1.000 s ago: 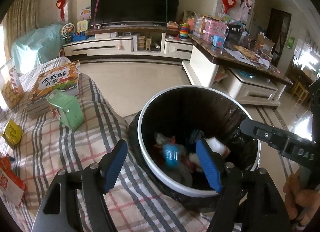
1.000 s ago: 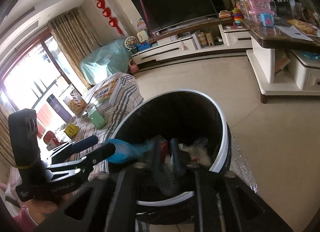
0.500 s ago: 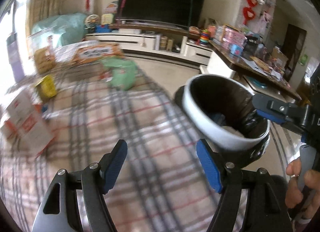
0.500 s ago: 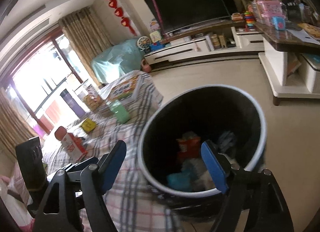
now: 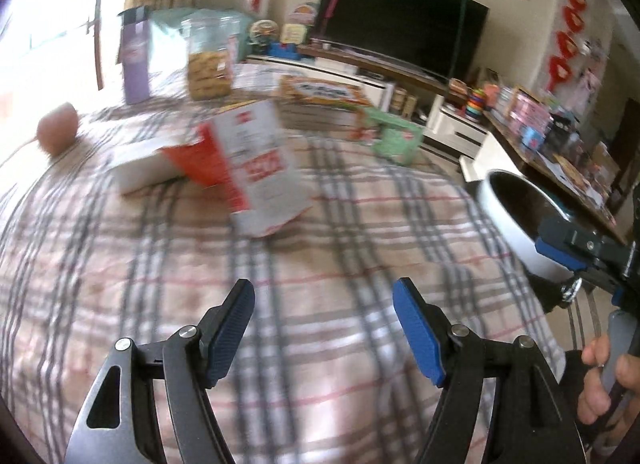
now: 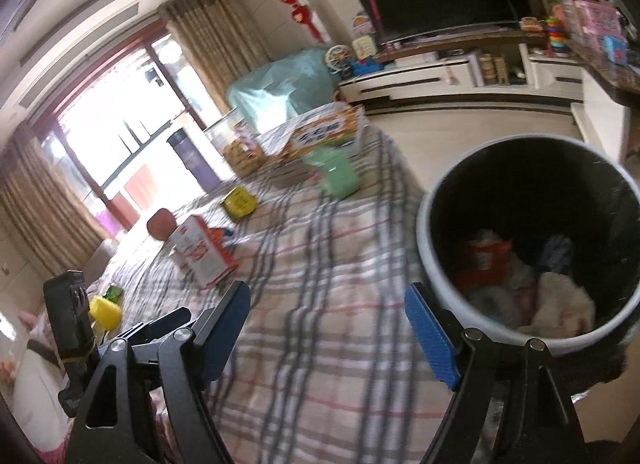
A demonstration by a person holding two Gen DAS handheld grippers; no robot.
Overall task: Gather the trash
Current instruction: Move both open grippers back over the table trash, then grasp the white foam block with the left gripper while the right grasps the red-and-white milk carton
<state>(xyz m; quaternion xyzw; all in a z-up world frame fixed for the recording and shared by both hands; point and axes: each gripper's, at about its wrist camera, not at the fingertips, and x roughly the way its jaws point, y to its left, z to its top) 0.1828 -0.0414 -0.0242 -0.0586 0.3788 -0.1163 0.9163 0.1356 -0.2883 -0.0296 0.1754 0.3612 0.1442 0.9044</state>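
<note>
My left gripper (image 5: 324, 324) is open and empty above the plaid tablecloth (image 5: 320, 256). A red and white carton (image 5: 256, 164) lies ahead of it; it also shows in the right wrist view (image 6: 202, 252). My right gripper (image 6: 328, 328) is open and empty, between the table and the white trash bin (image 6: 528, 252), whose black liner holds several pieces of trash. The bin (image 5: 516, 216) shows at the right of the left wrist view, with the right gripper's blue finger (image 5: 560, 252) in front of it.
On the table are a green box (image 6: 332, 172), a yellow box (image 6: 239, 203), a colourful flat box (image 6: 324, 132), a cookie jar (image 5: 210, 64), a purple bottle (image 5: 136, 60), a red round object (image 6: 161, 224) and a yellow cup (image 6: 105, 310). A TV stand (image 6: 460, 76) stands beyond.
Both grippers have swung left, away from the bin and over the table. The right gripper, shut over the bin a second ago, is open. The carton is now in front of the left gripper.
</note>
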